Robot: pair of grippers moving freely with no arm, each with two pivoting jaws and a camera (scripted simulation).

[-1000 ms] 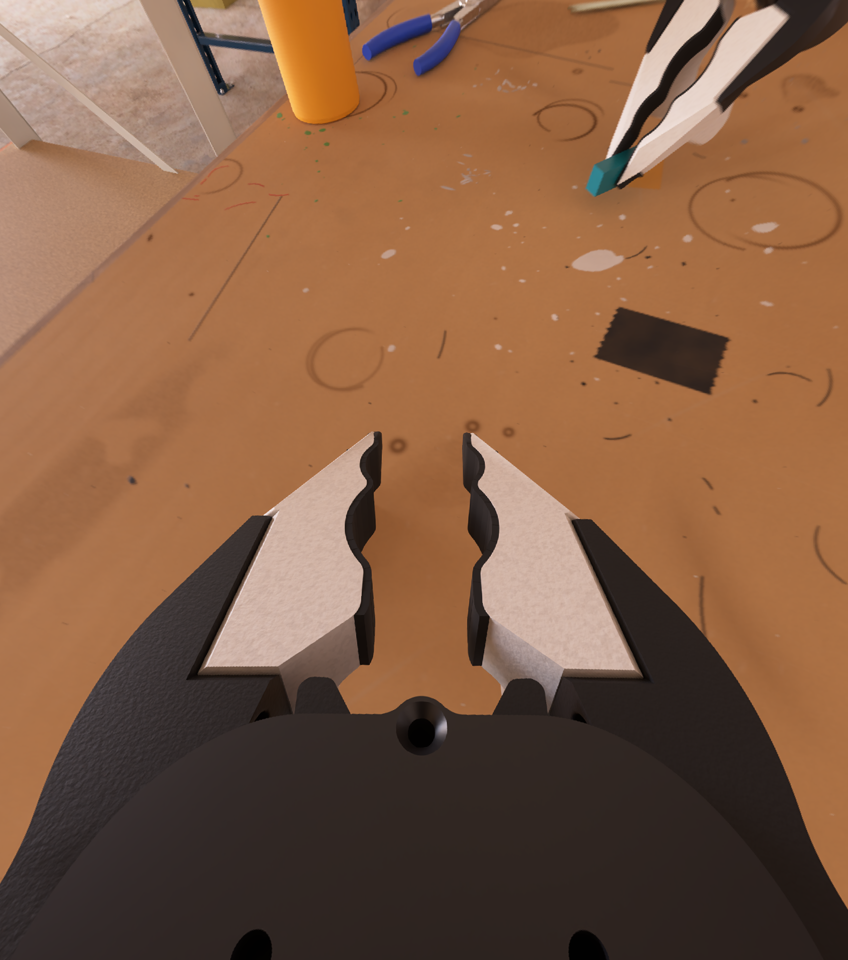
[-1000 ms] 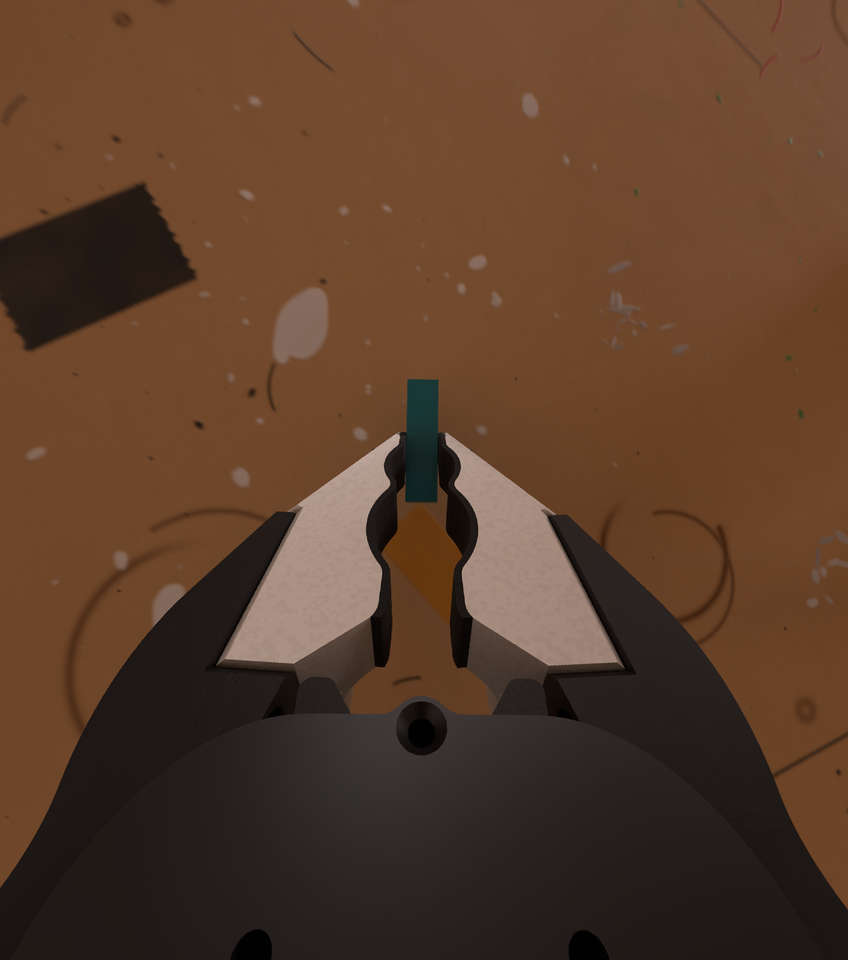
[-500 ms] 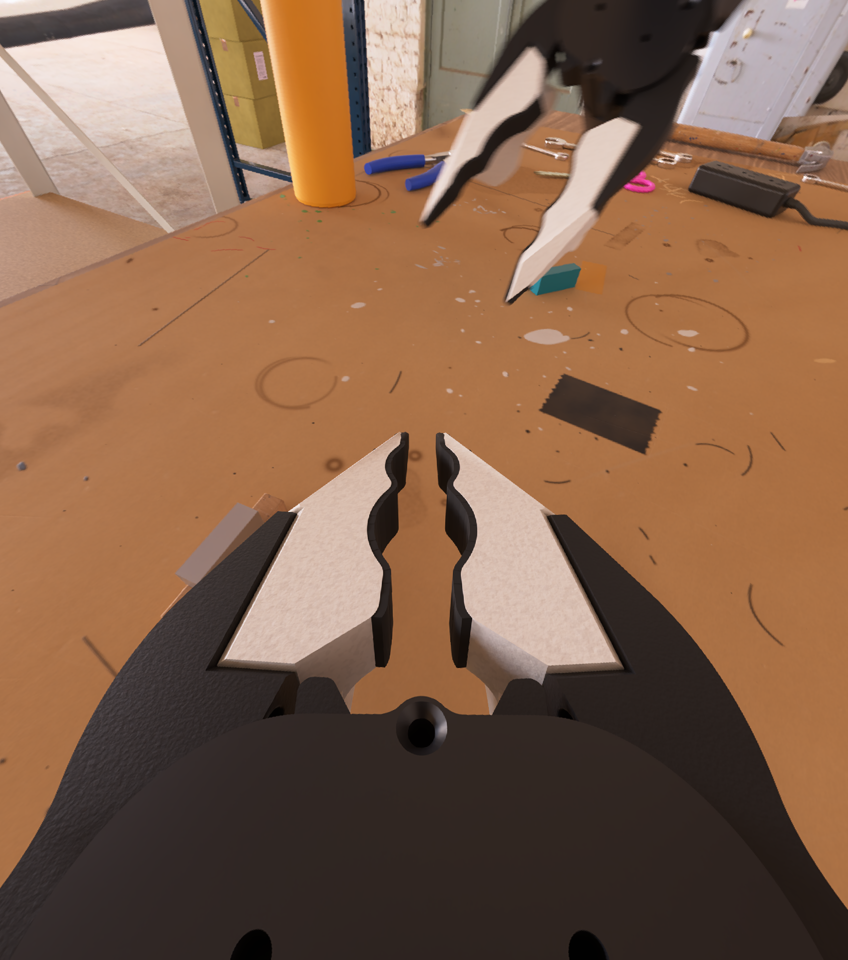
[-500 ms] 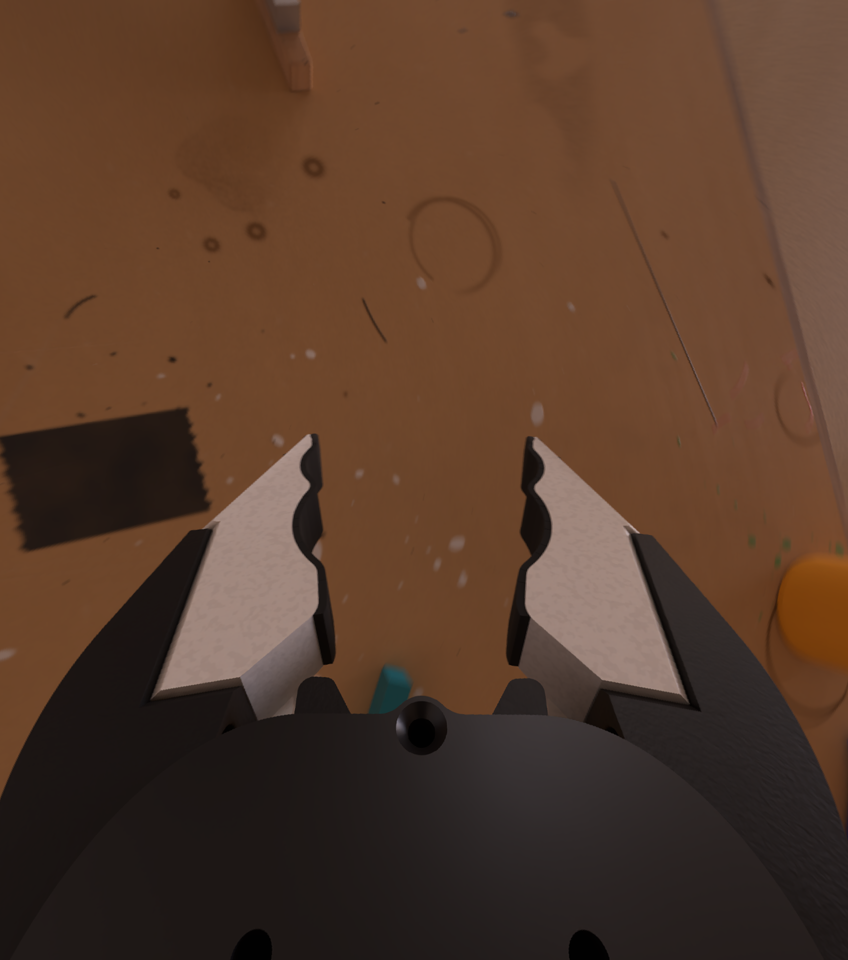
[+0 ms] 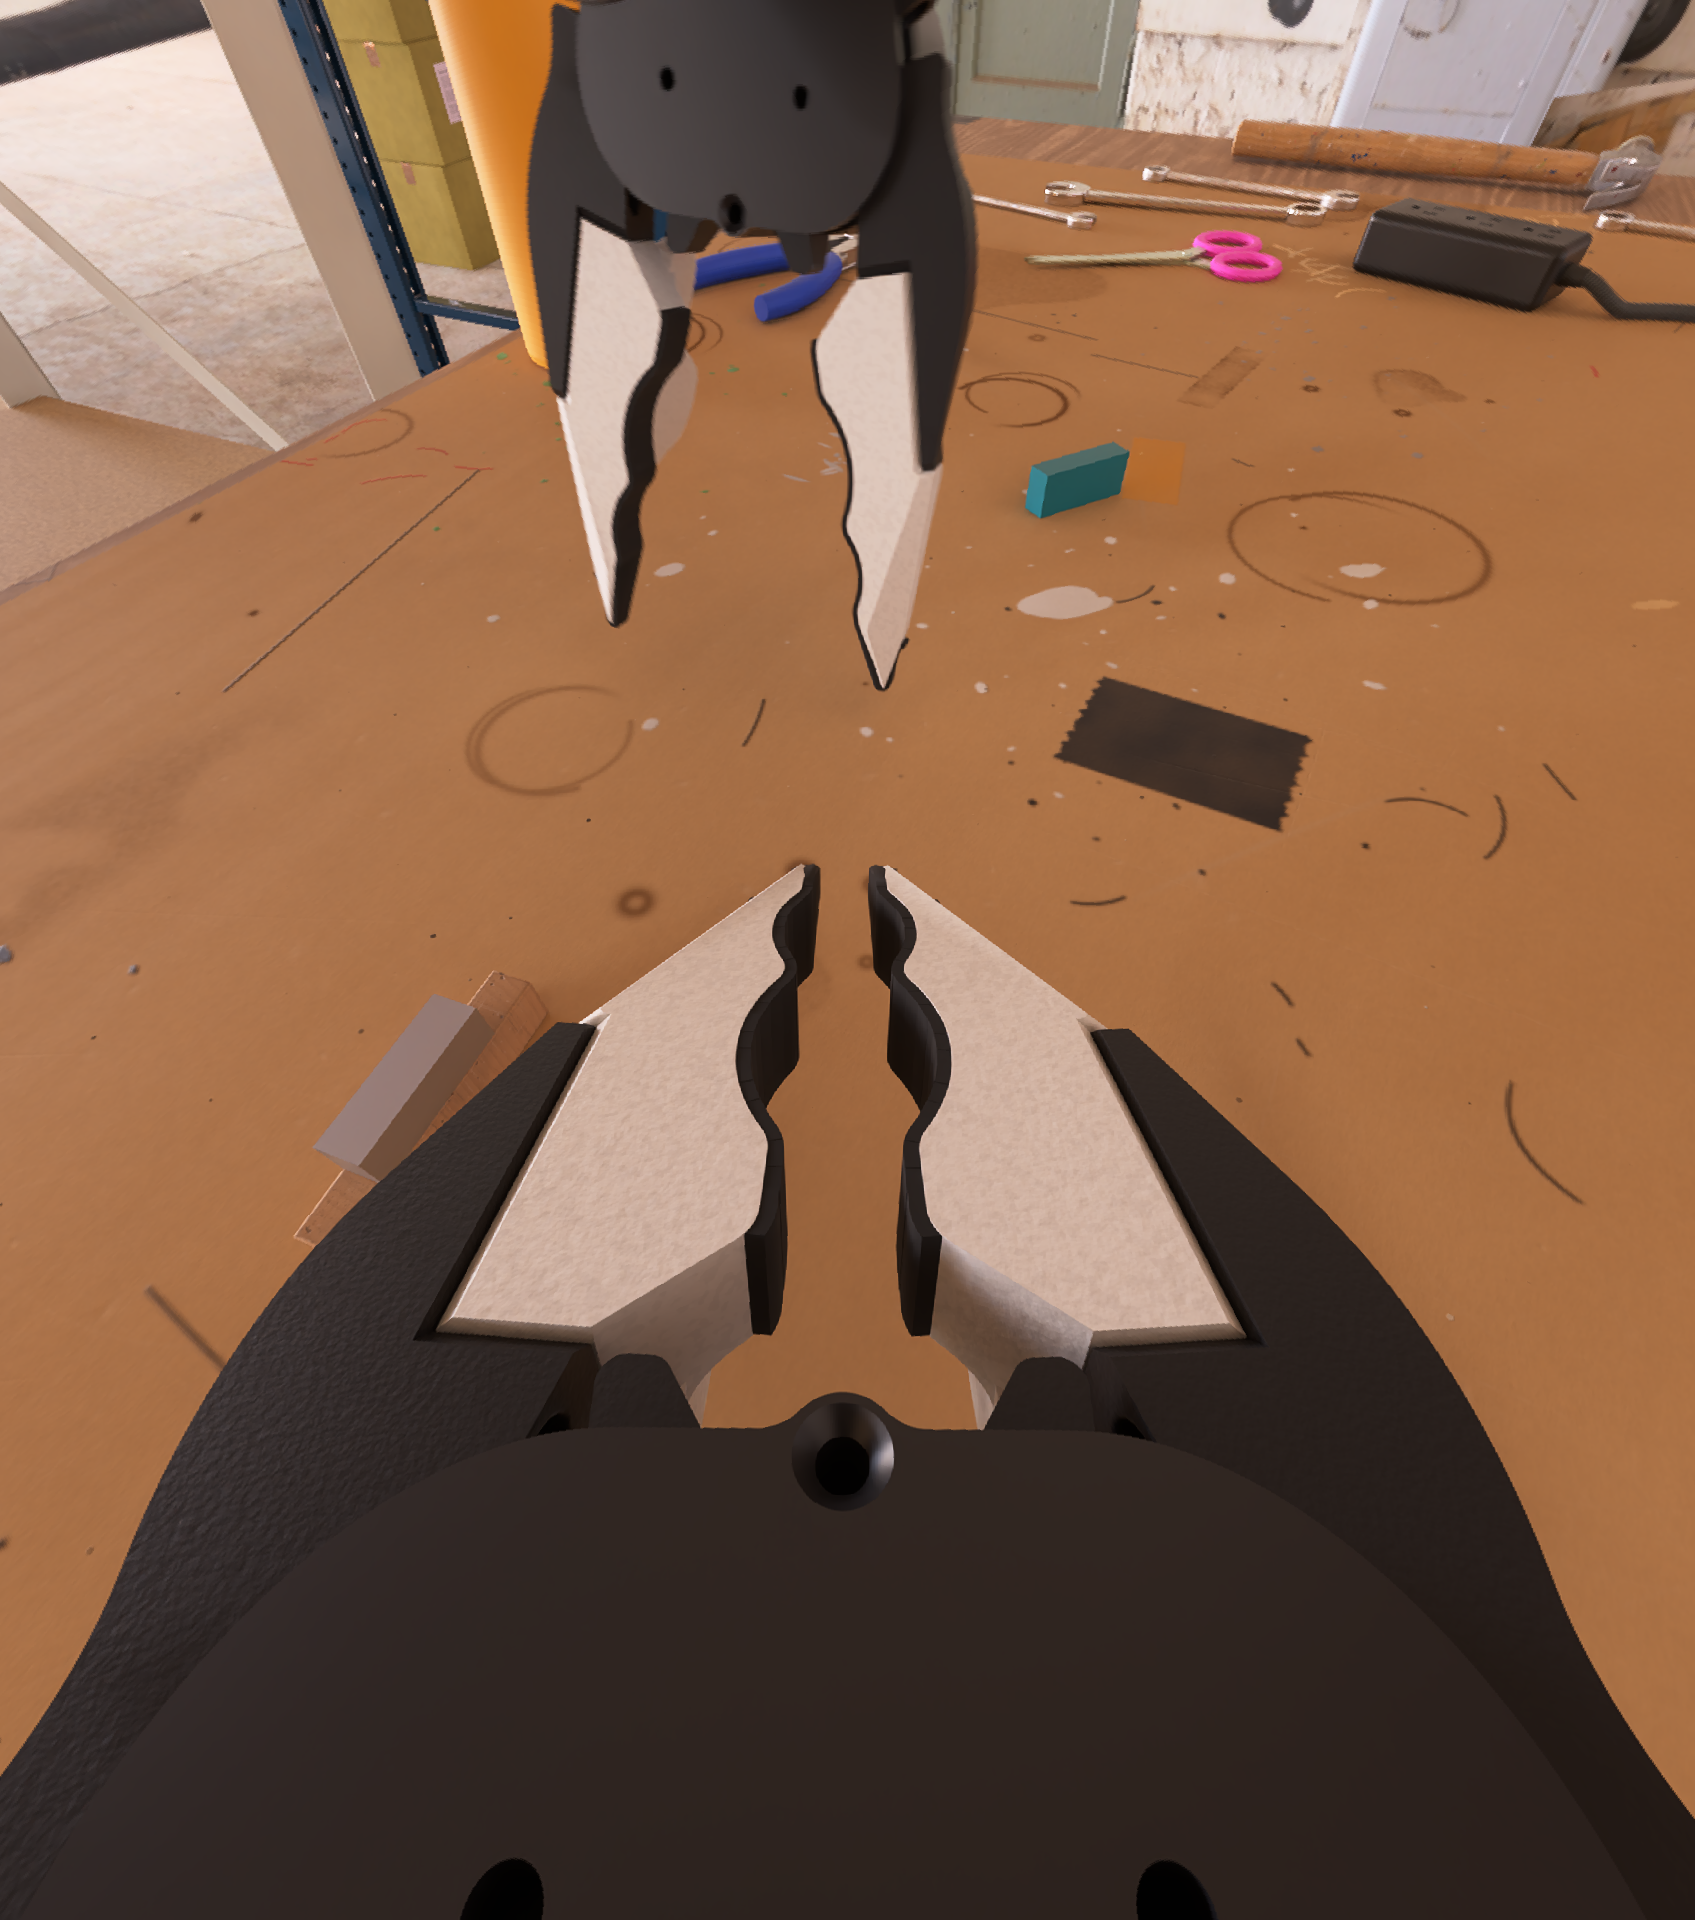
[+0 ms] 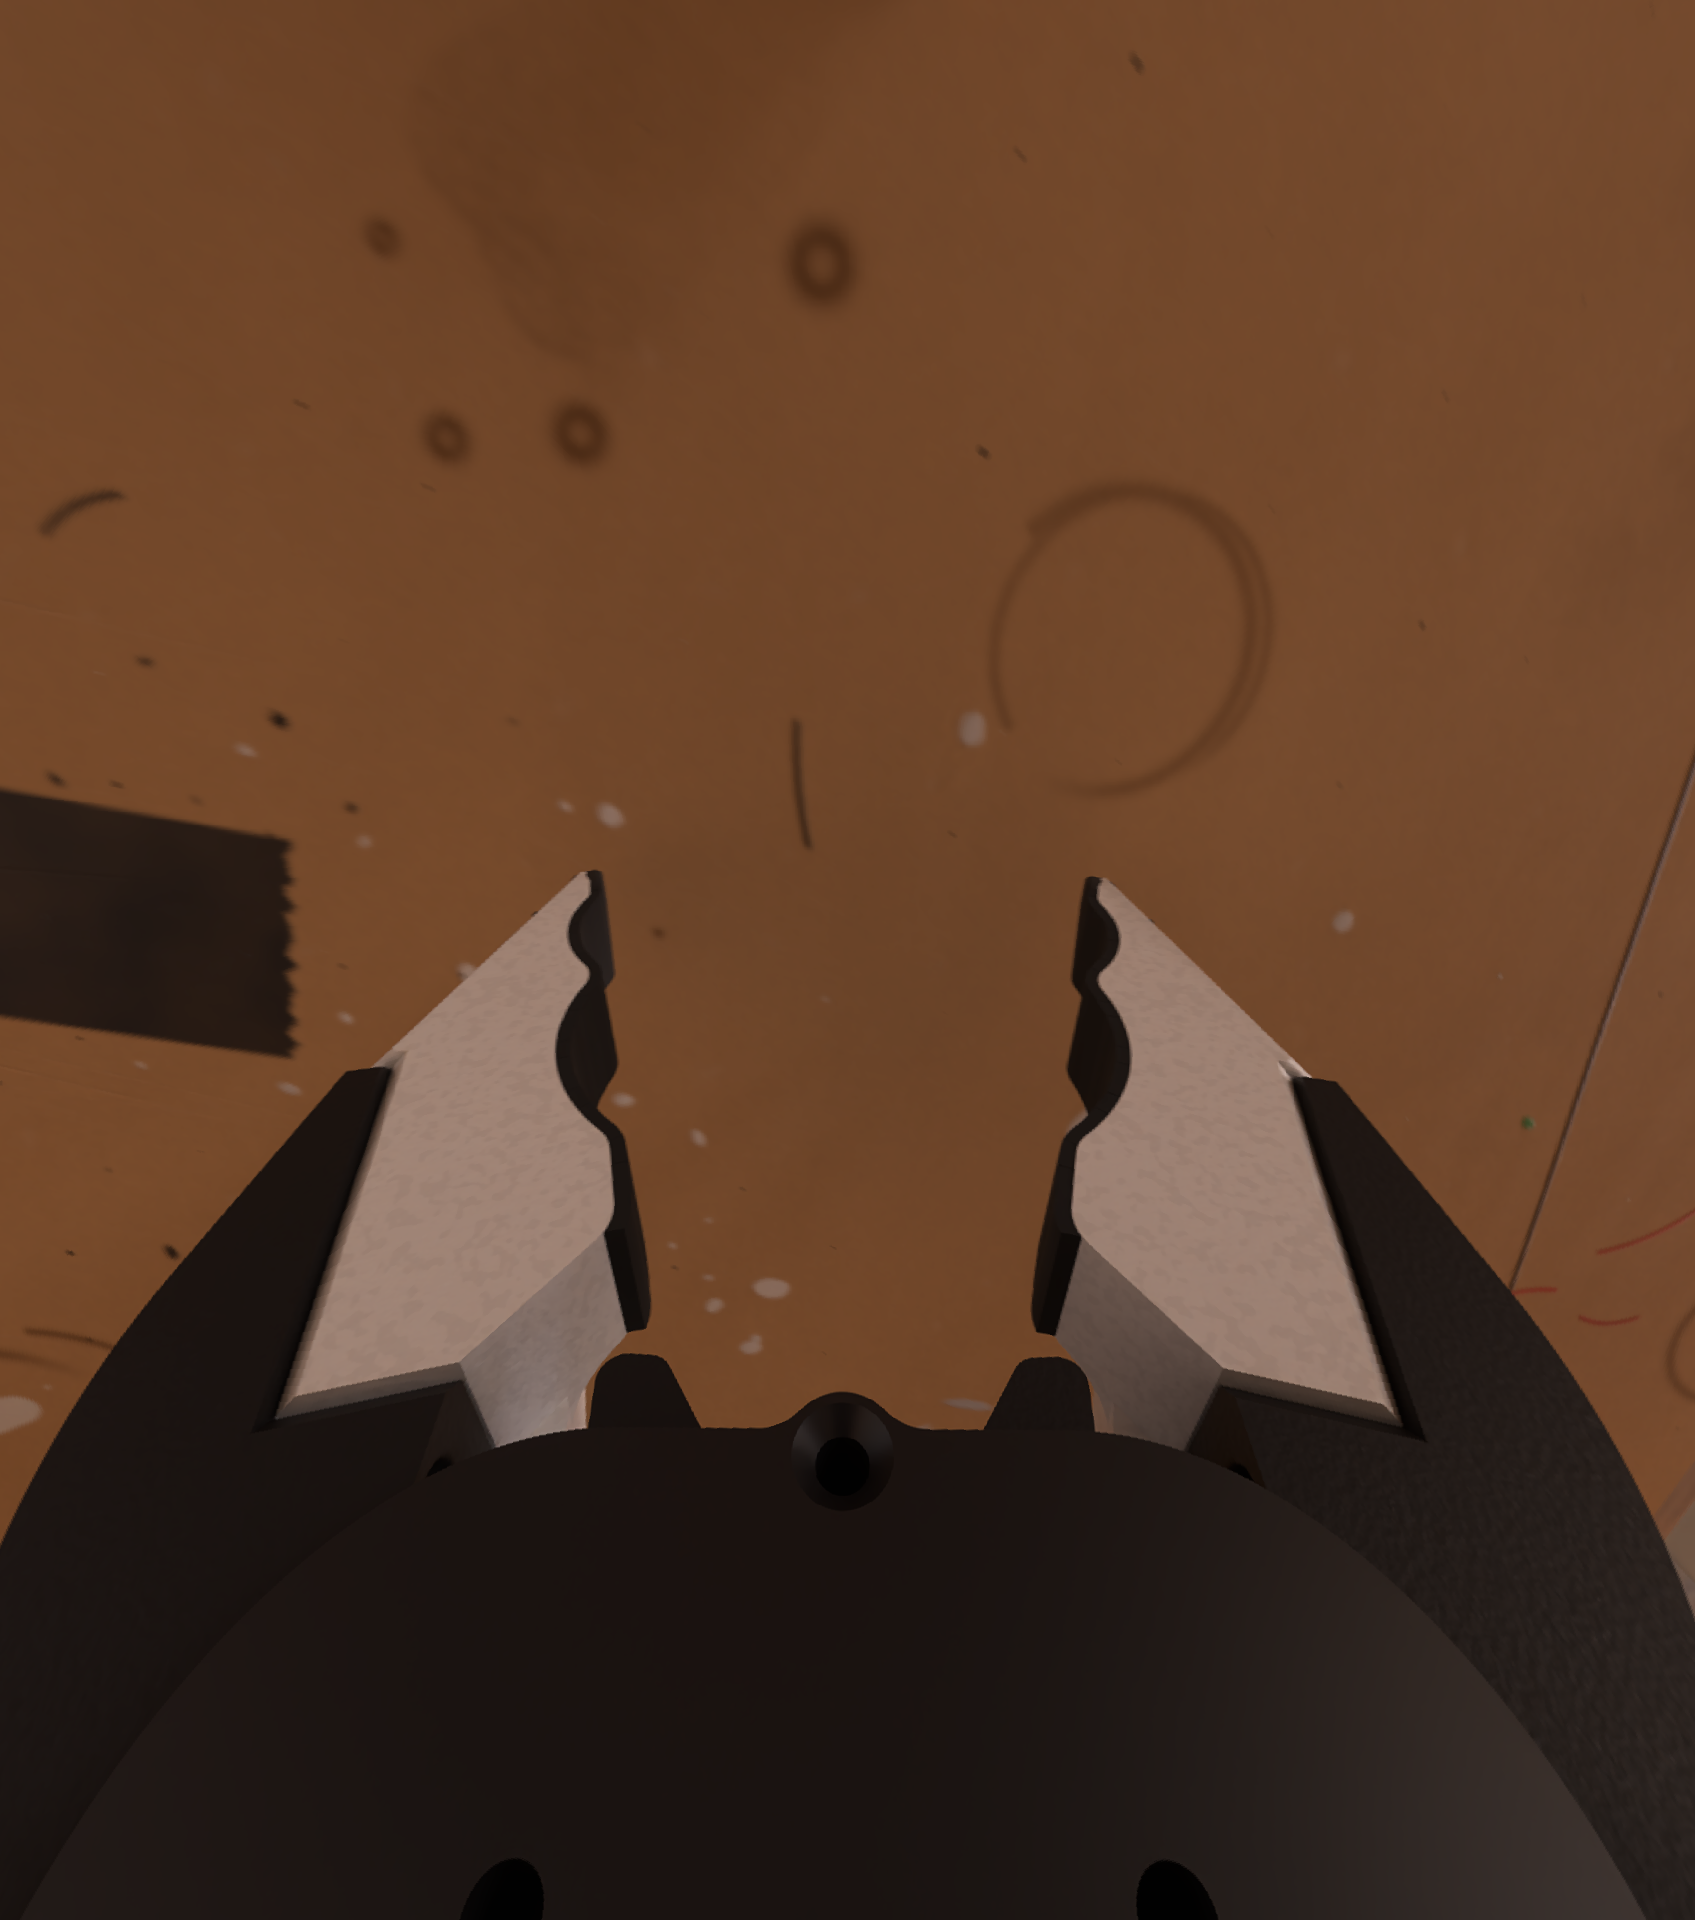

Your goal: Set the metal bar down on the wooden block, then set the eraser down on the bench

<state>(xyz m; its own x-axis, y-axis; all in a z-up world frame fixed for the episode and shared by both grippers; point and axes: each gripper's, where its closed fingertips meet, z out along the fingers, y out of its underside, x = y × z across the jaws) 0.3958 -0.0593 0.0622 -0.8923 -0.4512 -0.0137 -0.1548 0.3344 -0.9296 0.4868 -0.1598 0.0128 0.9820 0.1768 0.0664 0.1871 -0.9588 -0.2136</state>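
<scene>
In the left wrist view, at far left, the grey metal bar (image 5: 403,1081) lay on top of the wooden block (image 5: 508,1006), both partly hidden behind the left hand-held gripper (image 5: 844,871), whose fingers stood nearly together with only a narrow gap and nothing between them. Further right, the right hand-held gripper (image 5: 749,649) hung above the counter (image 5: 199,831), tips down, fingers spread and empty. Behind it stood an orange cylinder (image 5: 500,187) and blue-handled pliers (image 5: 791,296), both partly blocked by it. The teal eraser (image 5: 1077,479) rested on the counter, well apart from both grippers. Pink-handled scissors (image 5: 1227,255) and a black power strip (image 5: 1466,249) lay beyond. The right wrist view showed neither bar, block nor eraser: only the right hand-held gripper (image 6: 841,878), wide apart and empty, over bare counter (image 6: 822,520) and a dark patch (image 6: 95,914) at left.
</scene>
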